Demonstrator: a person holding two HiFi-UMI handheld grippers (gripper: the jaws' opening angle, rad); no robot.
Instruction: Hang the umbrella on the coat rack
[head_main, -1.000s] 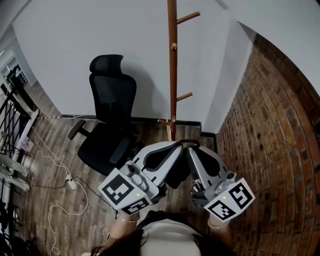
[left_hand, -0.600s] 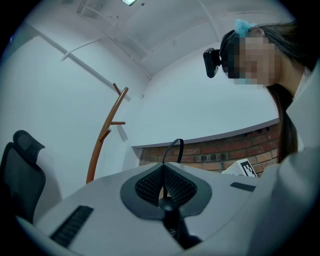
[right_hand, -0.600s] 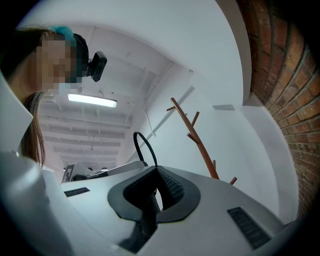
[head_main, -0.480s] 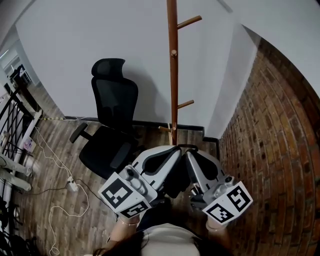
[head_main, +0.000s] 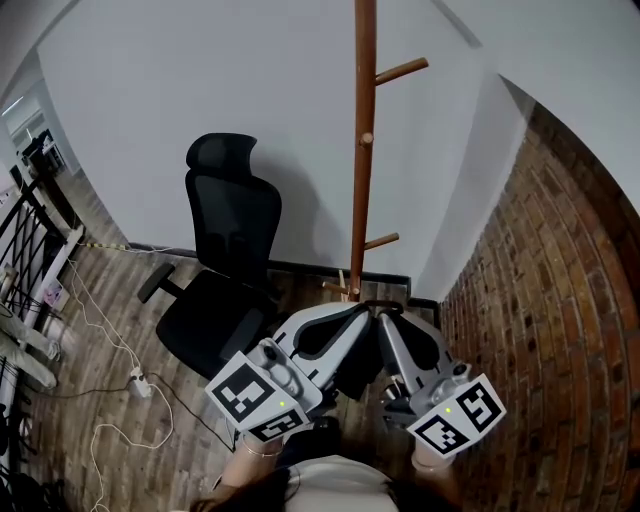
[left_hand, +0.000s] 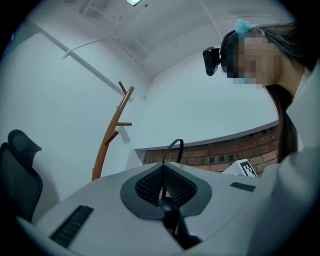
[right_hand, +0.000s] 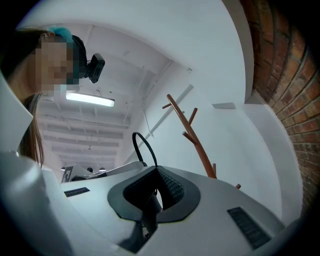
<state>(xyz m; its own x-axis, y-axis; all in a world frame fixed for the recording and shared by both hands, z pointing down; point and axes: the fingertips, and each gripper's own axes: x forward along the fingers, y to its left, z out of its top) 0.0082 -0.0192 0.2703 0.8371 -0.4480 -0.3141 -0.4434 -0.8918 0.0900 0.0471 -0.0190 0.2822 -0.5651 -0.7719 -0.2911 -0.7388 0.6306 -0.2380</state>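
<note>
Black umbrella: folded, pinched between both pairs of jaws, dark body hanging below the tips, close to the person's chest.
Strap loop: thin black arc, standing up just past the jaw tips, touching no peg.
Left gripper: jaws drawn narrow, ribbed dark pads pressed onto the umbrella's stem.
Right gripper: jaws equally narrow, clamped on the same dark stem from the other side; tips nearly meeting the left tips in the head view.
Coat rack: brown wooden pole, upright, straight ahead of the jaw tips and apart from them; lower end lost behind the tips in the head view.
Low peg: short, slanting up to the right of the pole, a little above the jaw tips.
High peg: same slant, far above the jaws.
Office chair: black, high-backed, ahead and to the left of the left jaws, beside the rack's foot.
Brick wall: red-brown, close on the right of the right jaws.
White wall: behind rack and chair.
Floor: grey-brown planks, left of the left jaws.
Cables: white, looping over the planks well off to the left.
</note>
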